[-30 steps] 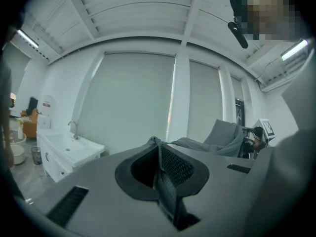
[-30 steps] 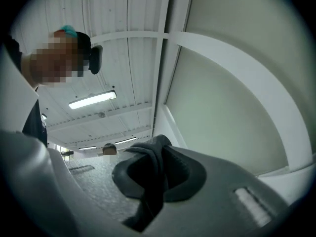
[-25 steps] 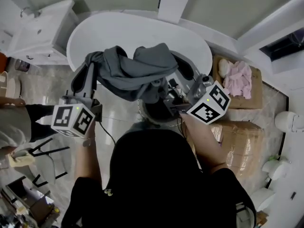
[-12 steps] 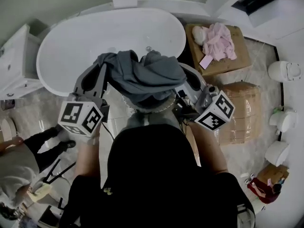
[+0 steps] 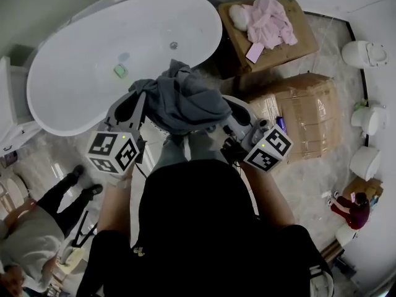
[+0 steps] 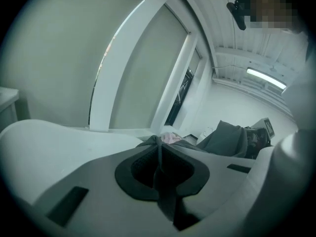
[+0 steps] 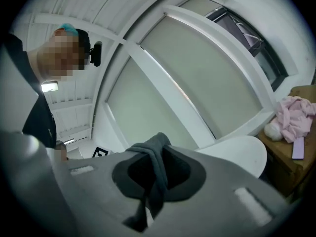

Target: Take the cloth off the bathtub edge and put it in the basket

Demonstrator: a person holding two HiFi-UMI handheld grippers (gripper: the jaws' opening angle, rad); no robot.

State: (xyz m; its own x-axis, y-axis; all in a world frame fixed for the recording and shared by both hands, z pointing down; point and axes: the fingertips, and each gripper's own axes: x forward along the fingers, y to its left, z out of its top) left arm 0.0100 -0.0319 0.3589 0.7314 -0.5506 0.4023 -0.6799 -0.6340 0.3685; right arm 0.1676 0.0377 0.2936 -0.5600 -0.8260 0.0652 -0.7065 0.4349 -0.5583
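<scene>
Fingers of the left gripper (image 6: pixel 159 149) and right gripper (image 7: pixel 154 174) are pinched nearly together, each on a gathered fold of the grey cloth (image 5: pixel 185 101). The cloth hangs bunched in the air between them, clear of the white bathtub (image 5: pixel 74 73) at far left; I see no basket in any view. I judge it light, soft and limp: two fold-grips suit it, but slack edges may trail.
</scene>
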